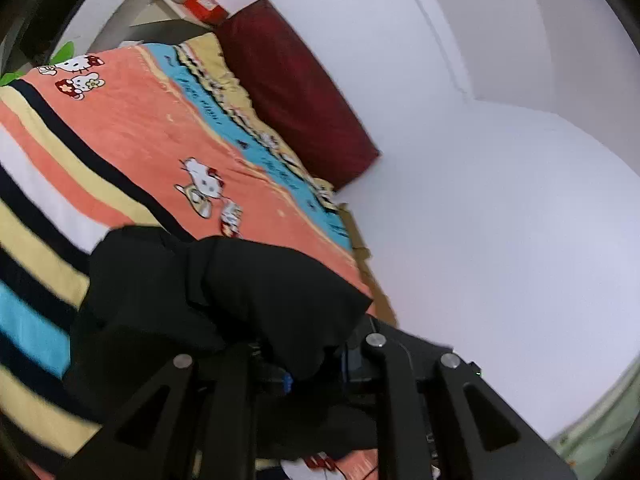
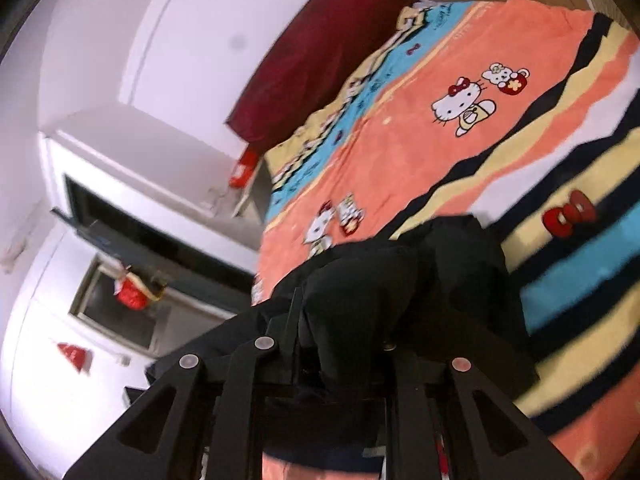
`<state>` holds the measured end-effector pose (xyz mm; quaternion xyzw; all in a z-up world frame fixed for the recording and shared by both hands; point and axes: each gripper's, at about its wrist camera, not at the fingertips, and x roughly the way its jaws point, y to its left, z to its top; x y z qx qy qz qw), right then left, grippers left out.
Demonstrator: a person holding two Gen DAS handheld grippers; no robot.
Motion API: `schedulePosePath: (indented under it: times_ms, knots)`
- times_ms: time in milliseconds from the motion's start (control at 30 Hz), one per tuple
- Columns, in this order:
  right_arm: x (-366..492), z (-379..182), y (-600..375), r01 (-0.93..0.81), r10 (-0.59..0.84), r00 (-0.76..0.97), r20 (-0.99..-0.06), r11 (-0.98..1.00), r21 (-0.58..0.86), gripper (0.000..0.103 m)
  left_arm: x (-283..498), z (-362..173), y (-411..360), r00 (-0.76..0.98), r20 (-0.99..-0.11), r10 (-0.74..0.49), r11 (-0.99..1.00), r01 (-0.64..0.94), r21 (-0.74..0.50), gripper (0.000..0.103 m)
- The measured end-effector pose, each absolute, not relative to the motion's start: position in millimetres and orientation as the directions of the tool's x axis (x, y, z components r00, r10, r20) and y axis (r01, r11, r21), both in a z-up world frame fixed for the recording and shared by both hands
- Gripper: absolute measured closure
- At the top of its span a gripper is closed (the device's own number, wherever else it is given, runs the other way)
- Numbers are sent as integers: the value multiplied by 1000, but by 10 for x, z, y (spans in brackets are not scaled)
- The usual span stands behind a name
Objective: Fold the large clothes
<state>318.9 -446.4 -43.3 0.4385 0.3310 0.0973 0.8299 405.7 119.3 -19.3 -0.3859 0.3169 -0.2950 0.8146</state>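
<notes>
Both hands up over the bed (image 1: 132, 136), a fold in hand. Our left gripper (image 1: 304, 364) has its jaws pressed nearly together, pinching a bunch of the black garment (image 1: 224, 292); the cloth drapes over and ahead of the jaws, hiding the tips. Our right gripper (image 2: 344, 356) does the same: jaws close-set, nipping the black garment (image 2: 380, 292), which mounds over them and hangs below.

Judgement: we are carrying one edge of the garment across to lay it over the rest. To do it well, we keep both pinches firm and level with each other, hold the edge taut between the two jaws so it does not sag, and lower it flat ahead of the jaws before letting go. Black cloth on black jaws makes the grip hard to read, so check for slip.

Writing: the striped blanket shows white cartoon cats with red bows ahead of both jaws; dark script runs along its blue band (image 1: 276, 160), too blurred to read. A red box (image 1: 202, 2) far ahead carries a label, also unreadable.
</notes>
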Motion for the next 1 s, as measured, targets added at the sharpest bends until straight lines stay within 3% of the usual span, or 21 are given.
schedulePosePath:
  times_ms: [300, 500, 600, 667, 767, 833, 1000]
  knots:
    - [4495, -1055, -4397, 253, 344, 713, -611, 686, 682, 85, 5380, -872, 824, 624, -481, -616, 687, 127, -715, 84]
    - [4862, -1415, -4379, 266, 323, 717, -618, 693, 670, 84, 5919, -1518, 697, 575, -519, -632, 668, 65, -741, 83]
    - [4932, -1402, -4364, 262, 310, 719, -622, 707, 656, 78, 5966, -1532, 751, 576, -488, -656, 630, 62, -774, 81]
    - [4919, -1364, -4372, 257, 318, 721, -616, 703, 663, 73, 5938, -1469, 857, 586, -438, -682, 584, 75, -808, 71]
    - [4832, -1265, -4422, 238, 324, 738, -592, 695, 678, 53, 5820, -1261, 1056, 616, -380, -690, 547, 100, -831, 53]
    - [4762, -1167, -4463, 236, 308, 753, -582, 699, 675, 37, 5751, -1088, 1196, 653, -387, -651, 579, 96, -810, 51]
    - [4486, -777, -4410, 180, 263, 779, -570, 776, 604, 37, 5465, -605, 1228, 688, -477, -547, 735, 123, -667, 51]
